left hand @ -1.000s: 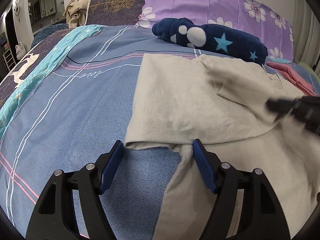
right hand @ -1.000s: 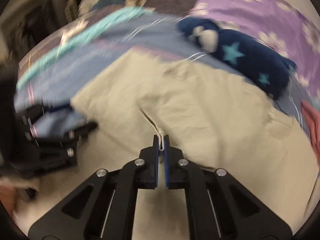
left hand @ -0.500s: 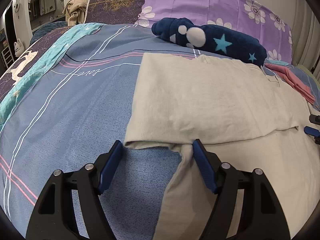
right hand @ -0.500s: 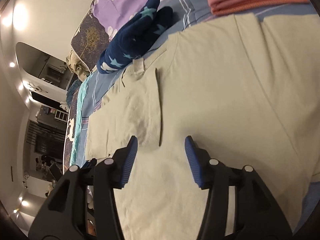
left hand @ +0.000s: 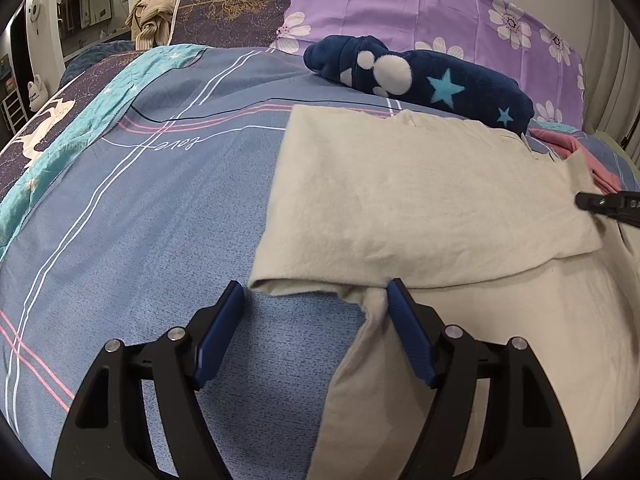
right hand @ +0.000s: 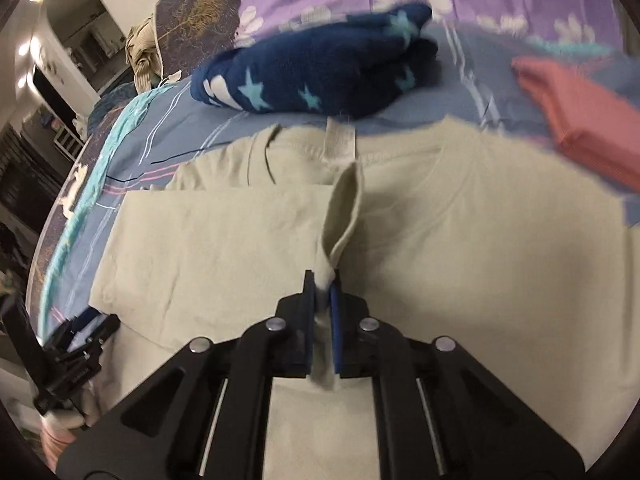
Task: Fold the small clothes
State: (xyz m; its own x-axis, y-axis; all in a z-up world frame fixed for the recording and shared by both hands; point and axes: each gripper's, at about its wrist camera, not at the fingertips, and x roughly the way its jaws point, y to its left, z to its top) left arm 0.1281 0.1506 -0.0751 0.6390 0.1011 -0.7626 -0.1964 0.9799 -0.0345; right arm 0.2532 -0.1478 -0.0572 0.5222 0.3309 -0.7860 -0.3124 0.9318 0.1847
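Right wrist view: right gripper jaws just closing, now pinched on folded flap edge of beige shirt, frame centre. Shirt lies flat on bed, left side already folded in. Left gripper wide open, holding nothing, at hem, lower centre of left view. Step: sleeve fold. Next, likely: lift flap, lay flat, keep hem still.

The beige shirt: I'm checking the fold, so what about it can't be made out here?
- Left wrist view: beige shirt runs off the lower right edge; its hem is cut off.
- Right wrist view: the right hand-held gripper covers the pinched edge; the shirt's far edge is motion-blurred.
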